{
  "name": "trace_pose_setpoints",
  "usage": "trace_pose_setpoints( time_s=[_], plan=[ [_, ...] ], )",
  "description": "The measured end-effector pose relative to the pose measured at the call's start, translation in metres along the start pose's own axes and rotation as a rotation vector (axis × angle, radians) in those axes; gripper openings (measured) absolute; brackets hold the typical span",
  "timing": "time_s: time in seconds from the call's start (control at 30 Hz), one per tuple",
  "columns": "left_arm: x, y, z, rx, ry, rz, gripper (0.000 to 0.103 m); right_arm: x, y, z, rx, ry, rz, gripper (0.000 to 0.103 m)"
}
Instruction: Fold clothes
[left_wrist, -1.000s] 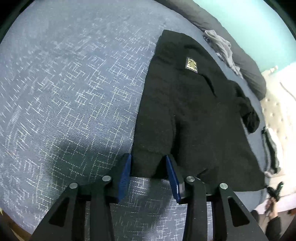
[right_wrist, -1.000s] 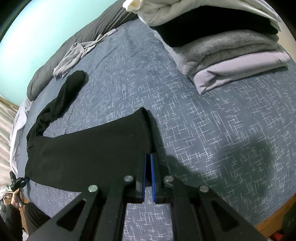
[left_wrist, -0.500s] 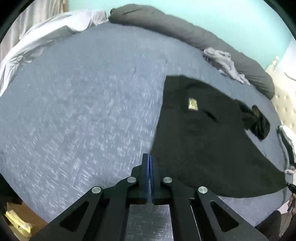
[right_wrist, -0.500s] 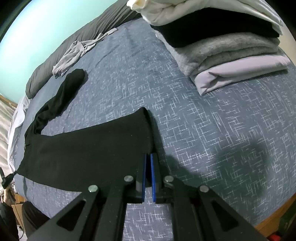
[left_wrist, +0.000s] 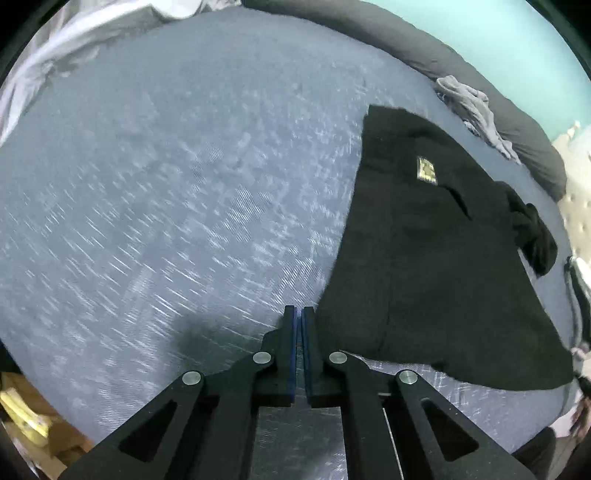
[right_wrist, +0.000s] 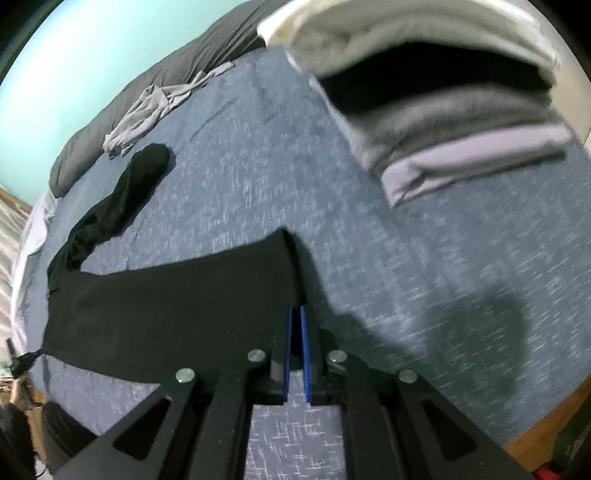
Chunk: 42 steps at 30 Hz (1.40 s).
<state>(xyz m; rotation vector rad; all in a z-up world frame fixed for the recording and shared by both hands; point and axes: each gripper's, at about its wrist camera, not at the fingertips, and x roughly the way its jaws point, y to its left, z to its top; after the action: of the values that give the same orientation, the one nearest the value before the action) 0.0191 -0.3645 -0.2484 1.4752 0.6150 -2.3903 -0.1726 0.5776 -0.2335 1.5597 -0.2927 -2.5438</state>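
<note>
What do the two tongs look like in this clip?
Both the left tongs and the right tongs look alike: matte black linkage arms with triangular cut-outs, round silver rivets at the joints, and flat fingers lined with blue pads. No cables, markings or sleeves show.

To my left, bare blue bedspread (left_wrist: 166, 221) lies open and unobstructed. To my right, a stack of folded clothes (right_wrist: 443, 110) blocks the far side. A grey garment (right_wrist: 147, 107) and dark bolster (left_wrist: 480, 85) line the far edge beyond the black sweatshirt (left_wrist: 436, 258).
</note>
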Motion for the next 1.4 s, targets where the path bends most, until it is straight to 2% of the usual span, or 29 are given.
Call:
trace_pose_setpoints(
  time_s=[0.1, 0.17, 0.2, 0.37, 0.43, 0.63, 0.67, 0.73, 0.83, 0.9, 1.0, 1.17, 1.4],
  plan=[
    [-0.024, -0.008, 0.016, 0.026, -0.046, 0.006, 0.014, -0.014, 0.003, 0.012, 0.012, -0.058, -0.022, 0.01],
    [-0.033, -0.022, 0.025, 0.049, -0.07, -0.004, 0.027, -0.018, 0.013, 0.022, 0.015, -0.084, 0.008, 0.033],
    [-0.037, -0.03, 0.031, 0.062, -0.082, -0.012, 0.03, -0.018, 0.022, 0.028, 0.004, -0.091, 0.024, 0.037],
    [-0.031, -0.092, 0.053, 0.116, -0.123, -0.066, 0.064, -0.001, 0.083, 0.051, -0.085, -0.079, 0.083, 0.037],
    [-0.027, -0.118, 0.061, 0.137, -0.139, -0.088, 0.074, 0.014, 0.115, 0.06, -0.124, -0.06, 0.105, 0.037],
    [-0.012, -0.195, 0.086, 0.197, -0.183, -0.155, 0.09, 0.059, 0.195, 0.091, -0.225, -0.023, 0.132, 0.038],
    [-0.005, -0.2, 0.085, 0.195, -0.18, -0.159, 0.093, 0.066, 0.204, 0.096, -0.232, -0.021, 0.135, 0.041],
    [0.01, -0.211, 0.084, 0.19, -0.174, -0.167, 0.095, 0.08, 0.221, 0.107, -0.245, -0.019, 0.14, 0.048],
    [0.031, -0.226, 0.081, 0.183, -0.165, -0.179, 0.102, 0.103, 0.246, 0.123, -0.264, -0.014, 0.138, 0.049],
    [0.046, -0.237, 0.08, 0.179, -0.159, -0.187, 0.103, 0.118, 0.26, 0.132, -0.279, -0.008, 0.128, 0.051],
    [0.068, -0.253, 0.078, 0.172, -0.151, -0.198, 0.103, 0.142, 0.281, 0.147, -0.303, -0.002, 0.111, 0.061],
    [0.103, -0.278, 0.074, 0.16, -0.137, -0.217, 0.103, 0.167, 0.314, 0.169, -0.359, -0.017, 0.104, 0.061],
    [0.108, -0.275, 0.074, 0.168, -0.16, -0.205, 0.103, 0.205, 0.359, 0.193, -0.443, -0.016, 0.071, 0.061]
  ],
)
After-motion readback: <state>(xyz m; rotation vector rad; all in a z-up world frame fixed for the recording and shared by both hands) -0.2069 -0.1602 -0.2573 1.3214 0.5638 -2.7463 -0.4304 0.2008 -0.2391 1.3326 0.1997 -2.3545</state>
